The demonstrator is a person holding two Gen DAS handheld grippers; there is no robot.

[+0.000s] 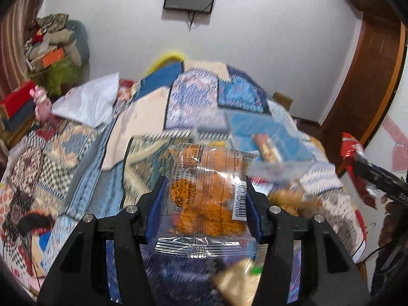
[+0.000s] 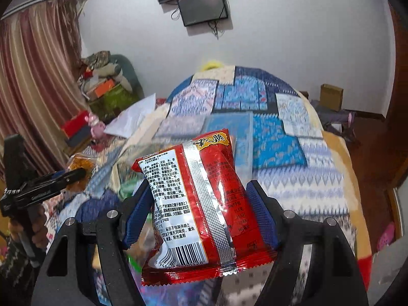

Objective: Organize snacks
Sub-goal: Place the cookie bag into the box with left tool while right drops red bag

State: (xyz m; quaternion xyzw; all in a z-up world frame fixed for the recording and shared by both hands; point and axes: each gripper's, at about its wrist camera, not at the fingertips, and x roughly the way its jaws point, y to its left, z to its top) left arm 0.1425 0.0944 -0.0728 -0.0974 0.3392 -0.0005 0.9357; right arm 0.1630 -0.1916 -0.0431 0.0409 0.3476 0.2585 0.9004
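My left gripper [image 1: 205, 199] is shut on a clear packet of orange fried noodle snack [image 1: 209, 186] and holds it up above the bed. My right gripper [image 2: 199, 204] is shut on a red snack packet [image 2: 201, 201] with a silver back seam and a barcode, also held up above the bed. The right gripper and red packet show at the right edge of the left wrist view [image 1: 357, 168]. The left gripper with the orange packet shows at the left of the right wrist view [image 2: 76, 170]. More snack packets [image 1: 267, 148] lie blurred on the blue patterned quilt [image 2: 280, 137].
The bed fills the middle, with a white pillow [image 1: 86, 102] at its left. Piled clothes and boxes [image 1: 56, 43] stand by the curtain [image 2: 33, 76]. A dark screen [image 2: 201, 5] hangs on the far wall. A cardboard box [image 2: 331, 97] sits at the right near a wooden door frame [image 1: 369, 76].
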